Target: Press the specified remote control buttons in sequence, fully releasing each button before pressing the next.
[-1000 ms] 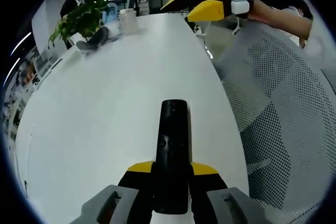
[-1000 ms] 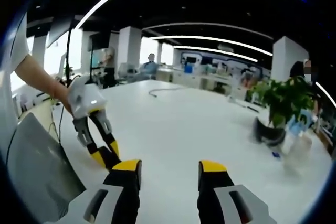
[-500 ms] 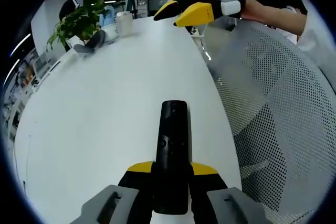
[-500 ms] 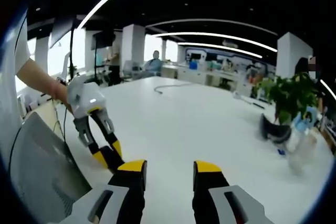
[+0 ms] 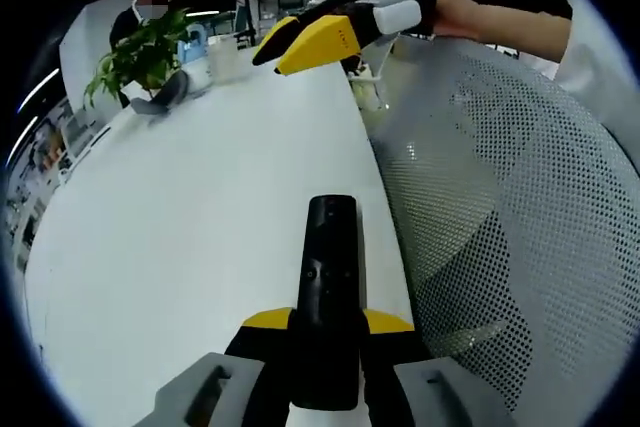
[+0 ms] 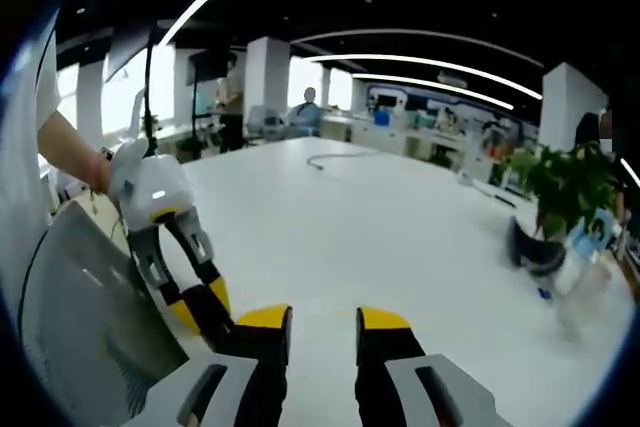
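Right gripper [image 6: 323,319] jaws narrowed, still apart | left gripper [image 5: 327,322] pinches remote [image 5: 328,277] | plant [image 6: 560,185]

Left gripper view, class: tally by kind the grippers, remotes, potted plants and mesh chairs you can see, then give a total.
Grippers: 2, the left gripper shut on the remote and the right gripper reaching in from above
Remote control: 1
Potted plant: 1
Mesh chair: 1
Total: 5

black remote [image 5: 330,292] in left gripper [image 5: 328,332] over white table [image 5: 180,217]
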`<state>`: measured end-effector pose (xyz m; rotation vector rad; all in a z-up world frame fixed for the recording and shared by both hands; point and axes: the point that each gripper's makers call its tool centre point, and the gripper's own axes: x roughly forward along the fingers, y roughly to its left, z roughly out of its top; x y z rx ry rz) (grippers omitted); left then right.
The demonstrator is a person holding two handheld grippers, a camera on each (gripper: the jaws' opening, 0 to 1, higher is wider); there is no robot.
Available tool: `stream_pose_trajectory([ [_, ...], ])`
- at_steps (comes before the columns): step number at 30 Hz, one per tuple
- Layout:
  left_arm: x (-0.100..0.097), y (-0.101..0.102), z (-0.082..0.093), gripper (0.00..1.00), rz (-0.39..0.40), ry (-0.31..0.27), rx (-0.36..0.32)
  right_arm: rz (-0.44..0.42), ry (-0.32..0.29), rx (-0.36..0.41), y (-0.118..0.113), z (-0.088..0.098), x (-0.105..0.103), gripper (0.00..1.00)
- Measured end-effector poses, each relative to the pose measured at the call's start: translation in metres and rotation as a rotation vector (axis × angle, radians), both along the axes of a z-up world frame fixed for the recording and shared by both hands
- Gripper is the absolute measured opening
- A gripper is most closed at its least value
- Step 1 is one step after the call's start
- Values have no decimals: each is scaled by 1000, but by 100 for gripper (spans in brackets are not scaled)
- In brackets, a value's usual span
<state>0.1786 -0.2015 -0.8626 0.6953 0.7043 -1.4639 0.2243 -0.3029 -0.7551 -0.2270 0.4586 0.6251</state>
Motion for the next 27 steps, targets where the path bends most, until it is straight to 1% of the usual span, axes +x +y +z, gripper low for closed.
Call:
stream_pose_trajectory([
  [8, 0, 1, 1, 24, 25, 1, -2, 11, 6, -7, 2, -2, -1, 22],
  [11, 0, 2, 1, 25, 24, 0, -35, 13, 5, -8, 2, -2, -1, 22],
  [13, 1, 2, 1, 25, 43, 4, -60, 14, 4, -8, 2, -2, -1, 22],
  [17, 2, 4, 2, 29, 54, 1, -72, 12, 3, -7, 2, -1, -1, 22],
  [22, 4, 12, 0, 32, 65, 6, -63, 15, 5, -8, 2, -2, -1, 22],
  [27, 7, 27, 1, 32, 83, 8, -66, 19, 8, -12, 2, -3, -1, 22],
])
